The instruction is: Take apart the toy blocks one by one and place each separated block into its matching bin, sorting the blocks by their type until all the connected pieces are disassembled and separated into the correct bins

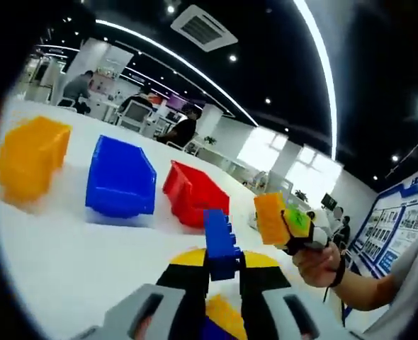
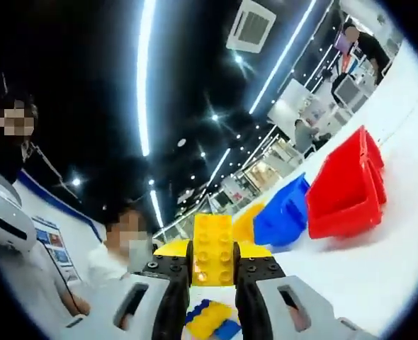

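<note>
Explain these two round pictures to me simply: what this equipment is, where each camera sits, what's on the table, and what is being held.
No robot here: a person holds a two-jaw gripper in each hand, and each carries a fisheye camera looking along its jaws. In the left gripper view, the left gripper clamps a blue block. The right gripper appears there too, in the person's hand, holding a yellow block. The right gripper view looks along those jaws. On the white table stand three bins: yellow bin, blue bin, red bin.
</note>
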`<control>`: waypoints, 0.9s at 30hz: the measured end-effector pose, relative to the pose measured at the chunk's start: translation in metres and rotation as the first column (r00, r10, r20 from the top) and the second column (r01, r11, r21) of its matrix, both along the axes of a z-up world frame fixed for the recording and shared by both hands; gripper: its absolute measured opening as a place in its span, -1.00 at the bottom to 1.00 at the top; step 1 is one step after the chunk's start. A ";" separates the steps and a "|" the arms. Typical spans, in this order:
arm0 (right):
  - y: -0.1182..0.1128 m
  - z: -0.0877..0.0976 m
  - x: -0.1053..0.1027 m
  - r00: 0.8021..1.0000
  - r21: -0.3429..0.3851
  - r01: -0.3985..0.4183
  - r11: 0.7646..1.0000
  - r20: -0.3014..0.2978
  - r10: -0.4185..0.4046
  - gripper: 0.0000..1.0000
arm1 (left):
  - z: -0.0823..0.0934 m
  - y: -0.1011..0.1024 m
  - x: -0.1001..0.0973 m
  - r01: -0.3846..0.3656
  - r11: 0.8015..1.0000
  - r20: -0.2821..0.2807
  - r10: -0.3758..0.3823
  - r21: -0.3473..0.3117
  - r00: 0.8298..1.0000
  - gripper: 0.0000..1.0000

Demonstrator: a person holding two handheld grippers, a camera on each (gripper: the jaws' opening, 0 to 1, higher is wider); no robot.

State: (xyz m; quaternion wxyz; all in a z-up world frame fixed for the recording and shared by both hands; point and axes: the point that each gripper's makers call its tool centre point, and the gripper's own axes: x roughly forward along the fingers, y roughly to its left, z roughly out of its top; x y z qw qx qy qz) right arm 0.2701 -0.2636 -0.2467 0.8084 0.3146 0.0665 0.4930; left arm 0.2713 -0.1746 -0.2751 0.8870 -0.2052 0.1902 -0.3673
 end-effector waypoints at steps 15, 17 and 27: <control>0.007 -0.030 -0.033 0.999 -0.181 -0.010 0.983 0.037 0.017 -0.53 | 0.027 0.031 0.131 -0.234 0.972 0.082 0.233 0.014 0.969 -0.63; 0.004 -0.029 -0.033 0.999 -0.177 -0.003 0.984 0.035 0.010 -0.53 | 0.022 0.033 0.145 -0.253 0.967 0.075 0.251 0.028 0.965 -0.63; -0.007 -0.028 -0.025 0.999 -0.177 0.032 0.984 0.034 -0.026 -0.53 | 0.001 0.044 0.155 -0.290 0.956 0.040 0.289 0.041 0.957 0.30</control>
